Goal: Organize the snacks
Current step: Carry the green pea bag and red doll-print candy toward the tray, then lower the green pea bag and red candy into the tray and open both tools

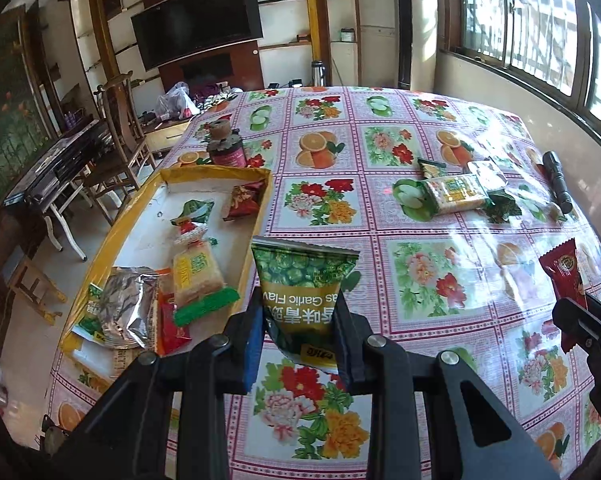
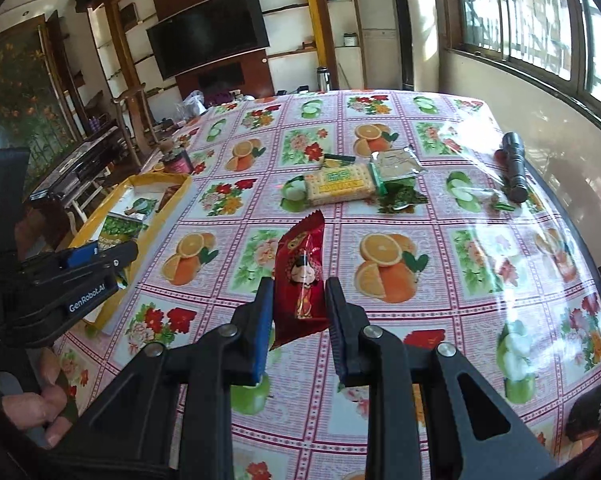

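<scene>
Above floral tablecloth (image 1: 420, 208), left fingers (image 1: 256, 320) pinch green packet (image 1: 300, 280), right fingers (image 2: 266, 304) red packet (image 2: 300, 272).

We see a tray (image 1: 256, 216) at the table's (image 1: 420, 216) left edge with several snack packets (image 1: 198, 276) in it, a jar (image 1: 226, 146) just behind it, a cracker pack (image 1: 454, 192) lying right of it, and a flashlight (image 1: 558, 182) farther right.

The lower part of the green pea packet (image 1: 300, 304) is covered by the left gripper (image 1: 298, 320) fingers. In the yellow-rimmed tray (image 2: 172, 204), most snacks are screened by the near wall in the right wrist view. The flashlight (image 1: 558, 182) markings are too small to be read.
</scene>
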{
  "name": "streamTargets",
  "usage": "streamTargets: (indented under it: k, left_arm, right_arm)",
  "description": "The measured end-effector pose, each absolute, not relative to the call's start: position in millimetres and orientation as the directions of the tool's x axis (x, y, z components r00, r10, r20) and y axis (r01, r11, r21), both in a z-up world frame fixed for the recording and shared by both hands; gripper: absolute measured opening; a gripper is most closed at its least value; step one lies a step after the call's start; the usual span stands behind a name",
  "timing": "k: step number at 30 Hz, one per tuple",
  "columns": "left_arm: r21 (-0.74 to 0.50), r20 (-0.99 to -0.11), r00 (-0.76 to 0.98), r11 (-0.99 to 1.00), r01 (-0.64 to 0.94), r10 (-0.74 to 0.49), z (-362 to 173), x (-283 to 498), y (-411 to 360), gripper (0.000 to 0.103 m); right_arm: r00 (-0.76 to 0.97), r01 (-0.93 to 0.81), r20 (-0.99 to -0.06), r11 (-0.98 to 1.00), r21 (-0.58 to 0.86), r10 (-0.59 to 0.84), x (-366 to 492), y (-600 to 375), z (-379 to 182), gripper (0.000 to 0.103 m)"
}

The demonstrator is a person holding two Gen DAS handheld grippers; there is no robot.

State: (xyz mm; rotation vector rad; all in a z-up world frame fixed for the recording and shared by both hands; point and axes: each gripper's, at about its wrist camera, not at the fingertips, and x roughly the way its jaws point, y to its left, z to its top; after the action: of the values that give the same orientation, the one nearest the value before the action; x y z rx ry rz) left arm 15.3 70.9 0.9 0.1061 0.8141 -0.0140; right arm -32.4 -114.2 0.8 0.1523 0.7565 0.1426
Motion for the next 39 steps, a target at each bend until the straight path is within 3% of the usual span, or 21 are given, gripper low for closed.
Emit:
streamTargets:
  k: [16,24,39]
  left_arm:
    - [0.066,-0.731,0.673,0.994,-0.091,0.110,-6,35,148,0.030]
    - [-0.012,-0.783,0.611,0.980,-0.200,0.116,-17,58,206,0.030]
    - [0.011,-0.816,0.560,0.973,-0.229,0.141,-38,87,223,0.030]
  right_arm:
    - [0.627,-0.255,-0.684,0.928,0.272,0.372,18,-35,-3,0.027]
    - [0.534,-0.369,-0.678,0.861,0.350,0.505,71,24,-4,0.027]
    - [0.399,-0.395,-0.765,0.847,0.355,0.506,152,98,-55,0.028]
